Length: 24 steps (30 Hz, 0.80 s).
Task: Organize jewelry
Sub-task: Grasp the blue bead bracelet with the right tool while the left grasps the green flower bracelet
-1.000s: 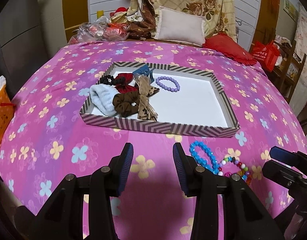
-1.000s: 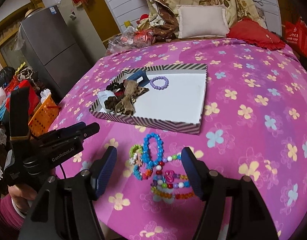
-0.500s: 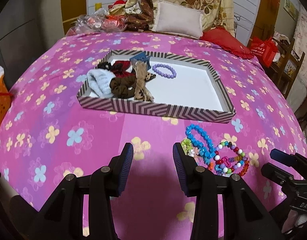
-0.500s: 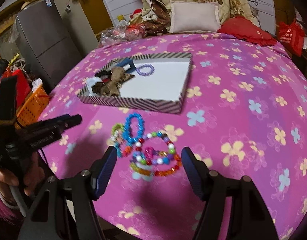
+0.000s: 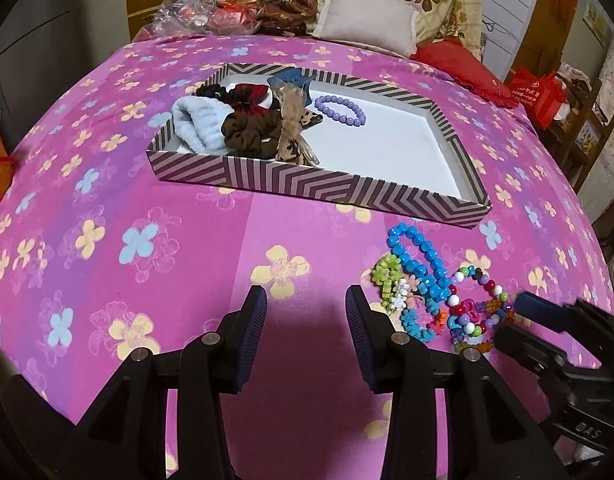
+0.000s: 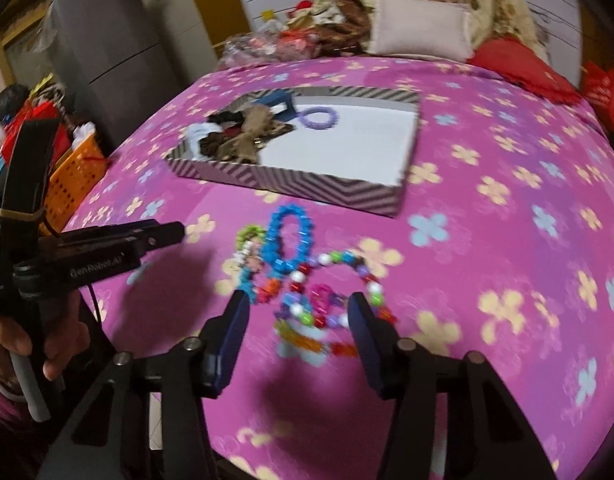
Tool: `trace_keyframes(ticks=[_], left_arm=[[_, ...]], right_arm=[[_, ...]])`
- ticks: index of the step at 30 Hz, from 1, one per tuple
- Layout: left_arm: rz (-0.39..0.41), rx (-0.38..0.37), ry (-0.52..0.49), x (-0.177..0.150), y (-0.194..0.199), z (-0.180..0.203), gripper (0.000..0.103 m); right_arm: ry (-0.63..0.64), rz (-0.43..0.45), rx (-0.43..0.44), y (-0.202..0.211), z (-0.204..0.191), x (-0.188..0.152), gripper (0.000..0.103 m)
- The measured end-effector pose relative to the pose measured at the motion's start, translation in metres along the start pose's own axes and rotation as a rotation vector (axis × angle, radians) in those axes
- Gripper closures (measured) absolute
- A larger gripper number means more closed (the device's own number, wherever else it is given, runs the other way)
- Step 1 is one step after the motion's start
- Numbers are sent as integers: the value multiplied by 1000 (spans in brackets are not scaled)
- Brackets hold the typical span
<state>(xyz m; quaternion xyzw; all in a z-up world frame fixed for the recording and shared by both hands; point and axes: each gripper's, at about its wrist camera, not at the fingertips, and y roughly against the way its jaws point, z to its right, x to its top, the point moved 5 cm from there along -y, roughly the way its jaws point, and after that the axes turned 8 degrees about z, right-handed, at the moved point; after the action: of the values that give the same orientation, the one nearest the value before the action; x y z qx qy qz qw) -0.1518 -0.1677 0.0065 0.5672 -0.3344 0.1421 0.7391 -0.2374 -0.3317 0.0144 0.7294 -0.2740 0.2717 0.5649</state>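
Pink flowered bedding (image 5: 147, 264) covered the bed, with pillows (image 5: 367, 20) and a heap of cloth piled along its far edge. Near the middle of the bed sat a shallow striped box (image 5: 307, 188) with a white floor. Its left end held a pale blue fluffy band (image 5: 199, 128), a brown scrunchie (image 5: 247, 134), a tan bow (image 5: 293, 132), dark red and black hair ties and a blue clip (image 5: 291, 80); a purple bead bracelet (image 5: 341, 110) lay just beside them, and the right part of the floor was bare. Outside the box, close to its near right corner, a tangle of bead bracelets (image 6: 303, 276) lay on the bedding: a bright blue one (image 5: 417, 258), a green one and multicoloured ones. The right hand-held gripper (image 6: 297, 320) hung low over that tangle, its jaws closing with beads between them but not yet pinched. The left hand-held gripper (image 5: 305, 320), spread and empty, hovered over bare bedding just left of the pile.
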Motion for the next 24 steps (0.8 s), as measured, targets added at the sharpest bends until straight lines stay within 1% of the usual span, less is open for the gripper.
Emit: trace_keyframes(ticks=[3,7,9,13,16,18,20,22,24], left_arm=[[-3,3,5,-1,-2,-3,61],[-15,5,19,-1,-7,-7,61],[-20,5,21,-1,-9,-8,61],[-32,5,27,-1,-14,-9,61],[-40,0,31,-1,-18,-7,61],[-43,-5,28,-1,-19,-5,61],[-41,-9,25,1,-19,-4,61],[-42,-19,29,2,-21,-1,61],[-47,-43,35,4,-23,4,61]], right_arm=[[36,-9,13,-17,-8,9,62],[47,-33,29,-39,-11,17,68],[51,-51,41,-48,-12,18,74],[46,-69,76,-61,-14,21,75],[76,-102,48,-74,-13,20,79],[89,-100,55,-78,-11,21,88],[89,-100,37,-77,-4,24,90],[63,-90,24,-75,8,28,91],[40,-90,18,-74,18,29,91]])
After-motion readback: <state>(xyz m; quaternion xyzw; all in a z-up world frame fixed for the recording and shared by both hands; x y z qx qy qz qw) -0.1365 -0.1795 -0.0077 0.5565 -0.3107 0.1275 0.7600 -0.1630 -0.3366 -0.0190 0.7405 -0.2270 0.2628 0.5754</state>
